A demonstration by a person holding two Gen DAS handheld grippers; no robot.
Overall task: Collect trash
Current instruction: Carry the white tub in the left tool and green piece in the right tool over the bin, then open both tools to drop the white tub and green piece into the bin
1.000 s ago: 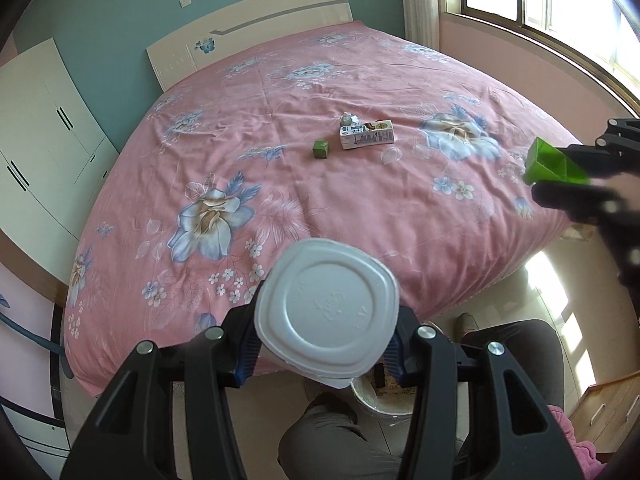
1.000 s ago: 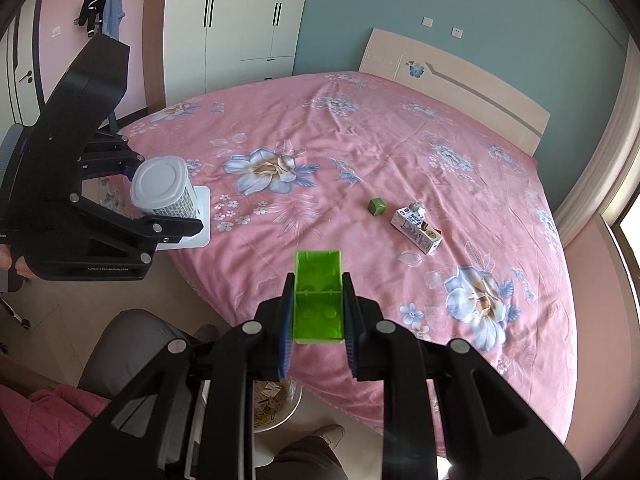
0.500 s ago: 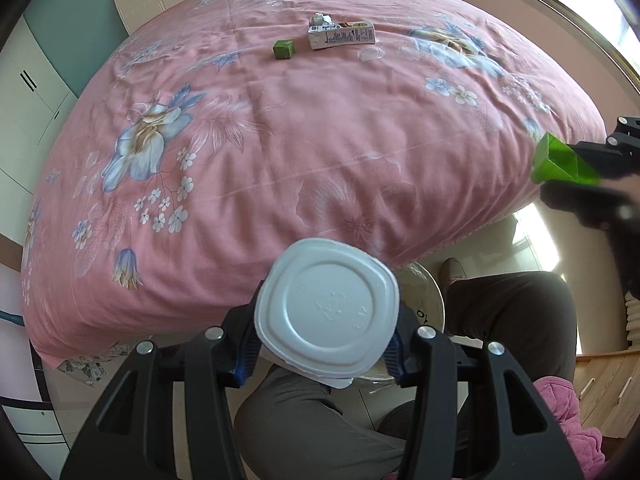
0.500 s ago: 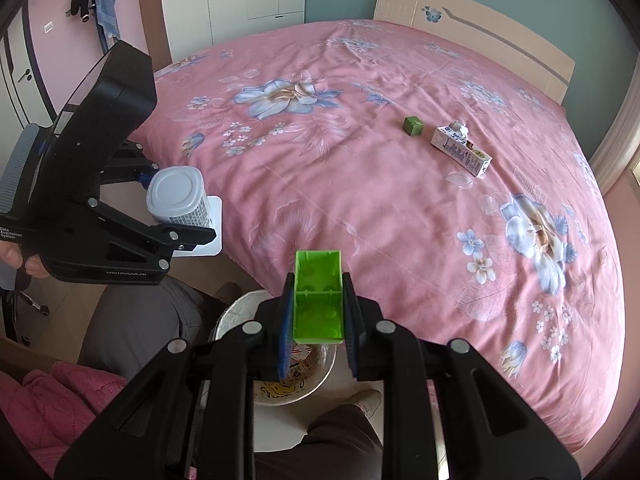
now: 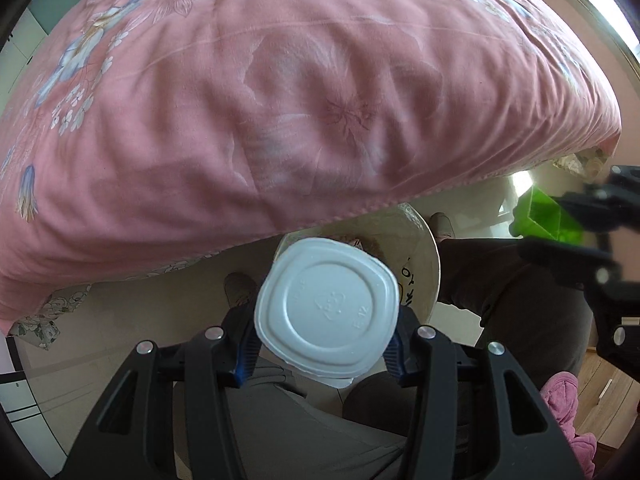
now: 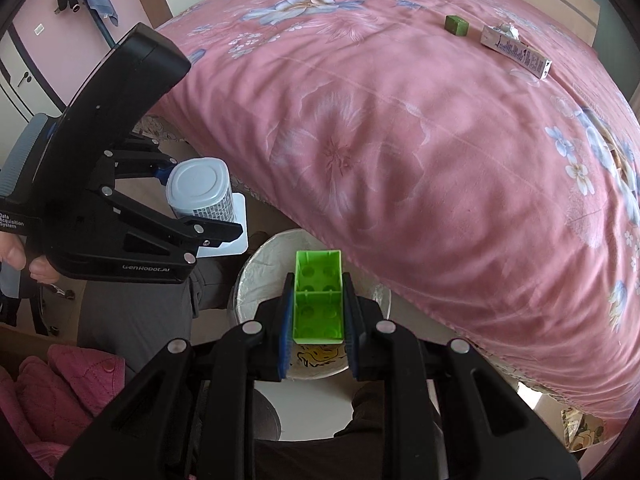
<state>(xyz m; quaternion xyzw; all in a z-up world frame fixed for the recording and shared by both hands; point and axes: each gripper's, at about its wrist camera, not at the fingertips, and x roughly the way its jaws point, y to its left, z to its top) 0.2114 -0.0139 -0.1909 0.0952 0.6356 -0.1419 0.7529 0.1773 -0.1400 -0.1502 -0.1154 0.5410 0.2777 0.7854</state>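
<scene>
Pink floral bedspread covers the bed and hangs over its near edge, filling most of both wrist views. Below that edge, on the floor between the person's grey-trousered legs, stands a round white waste bin lined with a clear bag; a yellow cartoon print shows on its side.

The left tool points down toward the bin, its blue-padded jaws partly apart and clamped on the sides of a white plastic cup with a rounded-square base. From the right wrist view the same cup shows small dark print on its wall and a flat white flap beside it, and it hangs beside the bed's near edge, to the left of the bin.

The right tool has its jaws nearly together, pressed on both long sides of a bright green hollow plastic building brick, whose open underside with round sockets faces the camera. The brick sits directly over the bin's mouth. In the left wrist view that brick shows at the right edge, blurred.

Far back on the bed, toward its far right corner, lie a small dark green cube and, near it, a white printed carton with a crumpled bit of white paper at one end.
</scene>
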